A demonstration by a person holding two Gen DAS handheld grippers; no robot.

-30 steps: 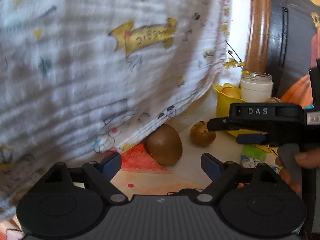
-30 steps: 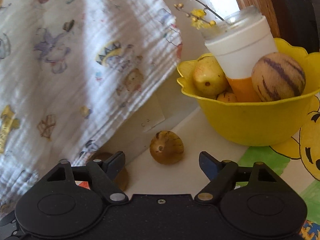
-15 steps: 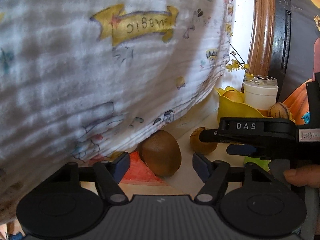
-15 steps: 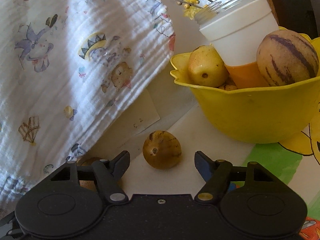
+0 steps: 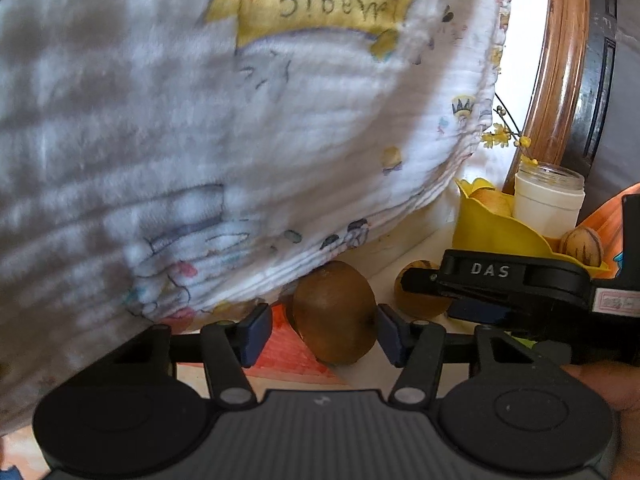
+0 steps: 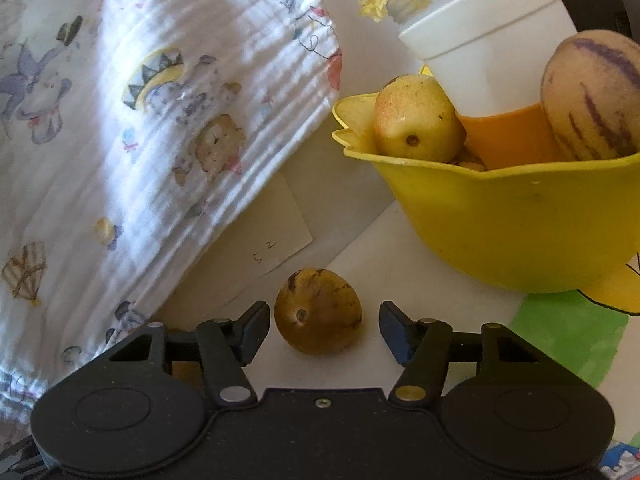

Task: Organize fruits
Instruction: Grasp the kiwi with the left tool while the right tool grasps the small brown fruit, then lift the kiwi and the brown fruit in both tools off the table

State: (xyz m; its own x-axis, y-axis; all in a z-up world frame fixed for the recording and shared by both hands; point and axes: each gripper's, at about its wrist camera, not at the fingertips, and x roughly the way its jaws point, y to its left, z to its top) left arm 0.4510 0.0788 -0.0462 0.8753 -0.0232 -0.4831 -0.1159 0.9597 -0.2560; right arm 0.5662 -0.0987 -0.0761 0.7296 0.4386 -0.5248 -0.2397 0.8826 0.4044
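A brown kiwi [image 5: 335, 311] lies on the table between the open fingers of my left gripper [image 5: 322, 330]; the right pad looks close to it. A small spotted yellow-brown fruit [image 6: 318, 311] lies between the open fingers of my right gripper [image 6: 323, 330], untouched; it also shows in the left wrist view [image 5: 416, 294] behind the right gripper's body [image 5: 512, 280]. A yellow bowl [image 6: 516, 216] at the right holds a yellow fruit [image 6: 416, 118], a striped fruit [image 6: 596, 96] and a white-and-orange cup [image 6: 496, 60].
A white printed muslin cloth [image 5: 200, 140] hangs over the left and reaches down near the kiwi; it also fills the left of the right wrist view [image 6: 140, 120]. A paper note [image 6: 272, 240] lies behind the small fruit. A wooden frame [image 5: 560, 72] stands behind the bowl.
Both grippers have moved forward, so the kiwi and the small fruit now sit between their fingers. The left fingers have narrowed around the kiwi.
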